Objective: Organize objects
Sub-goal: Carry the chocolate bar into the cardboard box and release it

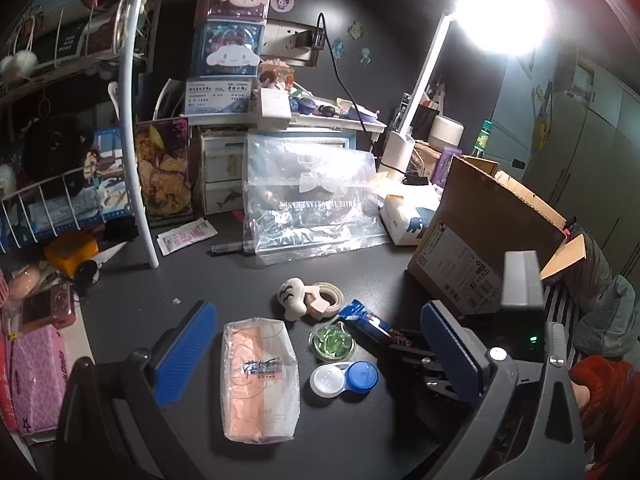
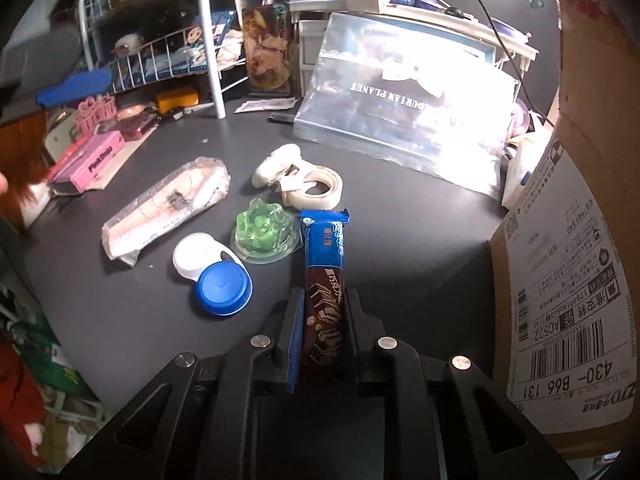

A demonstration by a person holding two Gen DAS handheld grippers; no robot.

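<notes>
My right gripper (image 2: 322, 312) is shut on a blue-and-brown snack bar (image 2: 325, 252), which also shows in the left wrist view (image 1: 366, 318). My left gripper (image 1: 320, 354) is open above a wrapped pink pack (image 1: 260, 380), also in the right wrist view (image 2: 168, 208). Beside it lie a white-and-blue lens case (image 1: 344, 378) (image 2: 214, 274), a green jelly cup (image 1: 332, 342) (image 2: 266, 234), a tape roll (image 1: 326, 298) (image 2: 316, 188) and a small white plush (image 1: 292, 296) (image 2: 276, 166). An open cardboard box (image 1: 480, 232) (image 2: 568, 280) stands on the right.
A clear plastic bag (image 1: 312, 200) (image 2: 404, 120) leans at the back of the dark desk (image 2: 160, 340). A white wire rack (image 1: 136, 120), drawer units (image 1: 224, 176) and a bright lamp (image 1: 500, 16) stand behind. Pink boxes (image 1: 36, 380) (image 2: 92, 160) lie at the left.
</notes>
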